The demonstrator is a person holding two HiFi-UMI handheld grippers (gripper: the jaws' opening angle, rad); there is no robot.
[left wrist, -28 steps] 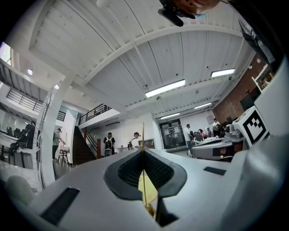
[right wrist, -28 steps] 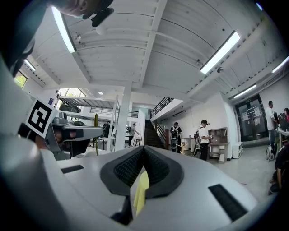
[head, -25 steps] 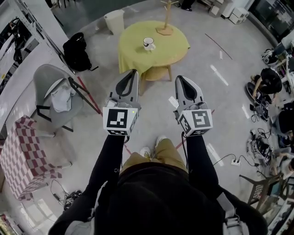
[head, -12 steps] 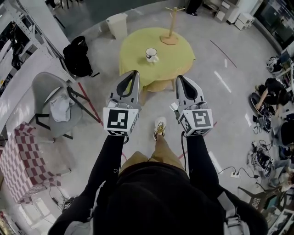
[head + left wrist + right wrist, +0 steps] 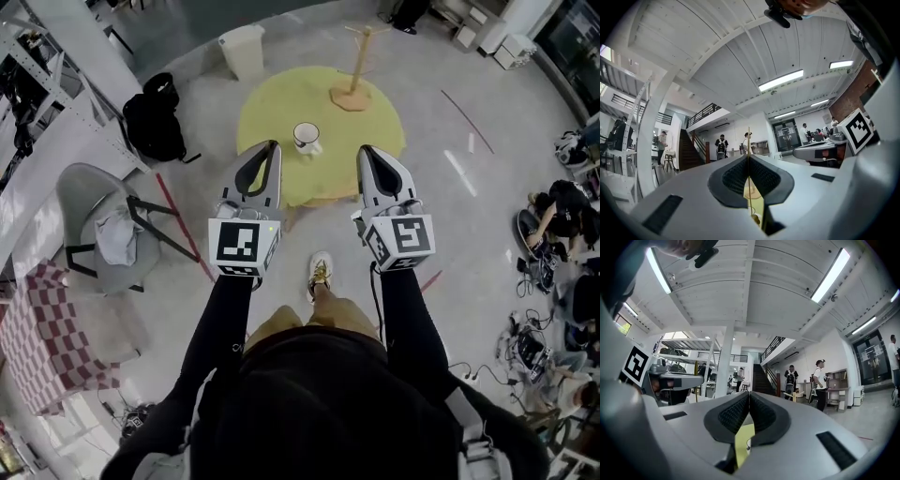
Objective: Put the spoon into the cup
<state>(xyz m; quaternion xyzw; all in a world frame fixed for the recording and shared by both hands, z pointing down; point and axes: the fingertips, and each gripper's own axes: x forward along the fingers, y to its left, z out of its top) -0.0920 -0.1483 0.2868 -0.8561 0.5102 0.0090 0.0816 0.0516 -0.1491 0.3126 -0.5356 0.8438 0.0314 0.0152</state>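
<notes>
- Holding both tools out level ahead of me: the left gripper [image 5: 272, 147] has its jaws pressed together on nothing, and the right gripper [image 5: 365, 151] is the same, pads meeting and empty.
- Under them, my shoe [image 5: 321, 274] is on bare grey floor, with nothing lying between me and the table.
- Next out is the round table [image 5: 342, 141] under its yellow cloth. Its near edge sits just past both gripper tips.
- The cup [image 5: 307, 137] stands upright near the middle of the table, a touch towards the left edge.
- The spoon I can't pick out. A pale speck against the cup's near side may be it, but it's too small to tell.
- My call: close in on the near edge, find the spoon first, then part one pair of jaws and pinch the handle low, so the bowl end drops straight into the cup.
- At the far right edge there's a wooden stand [image 5: 353, 70], well apart from the cup. I'd keep the right arm clear of its post.
- Off to the left are a grey chair [image 5: 94, 211] and a black backpack [image 5: 150, 122], neither in my way. A white bin [image 5: 242, 49] sits beyond the far left edge.
</notes>
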